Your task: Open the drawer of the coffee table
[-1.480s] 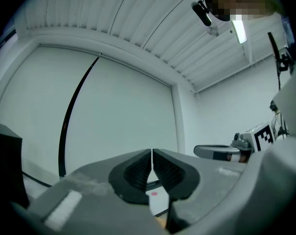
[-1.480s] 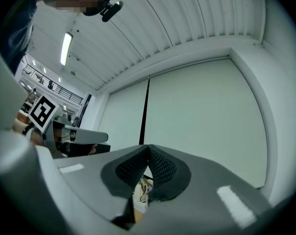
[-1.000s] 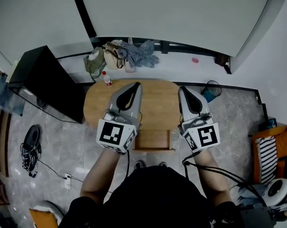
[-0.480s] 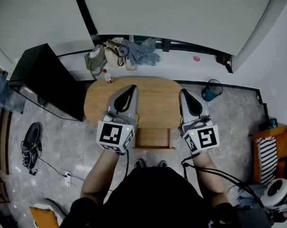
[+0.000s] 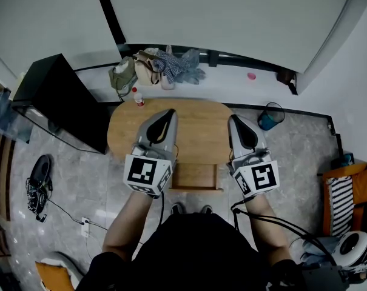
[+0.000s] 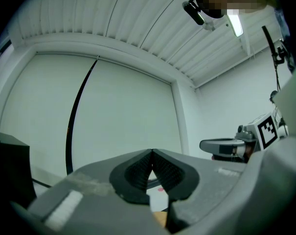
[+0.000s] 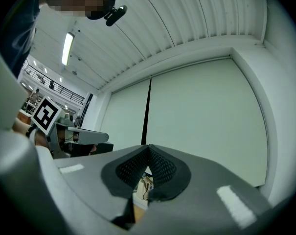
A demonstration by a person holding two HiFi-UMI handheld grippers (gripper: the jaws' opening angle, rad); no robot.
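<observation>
Hovering over the coffee table [image 5: 201, 126], left gripper [image 5: 171, 110] and right gripper [image 5: 234, 116] both pinched together empty, drawer [image 5: 195, 176] partly hidden.

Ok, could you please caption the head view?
Left gripper and right gripper, both shut, above the coffee table.

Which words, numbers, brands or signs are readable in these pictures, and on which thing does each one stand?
No word or number can be read anywhere in these views.
Left cube: a black-and-white square pattern, no letters.
Right cube: the same kind of pattern, no letters.
Bottle on the floor behind the table: any print is too small to read.
</observation>
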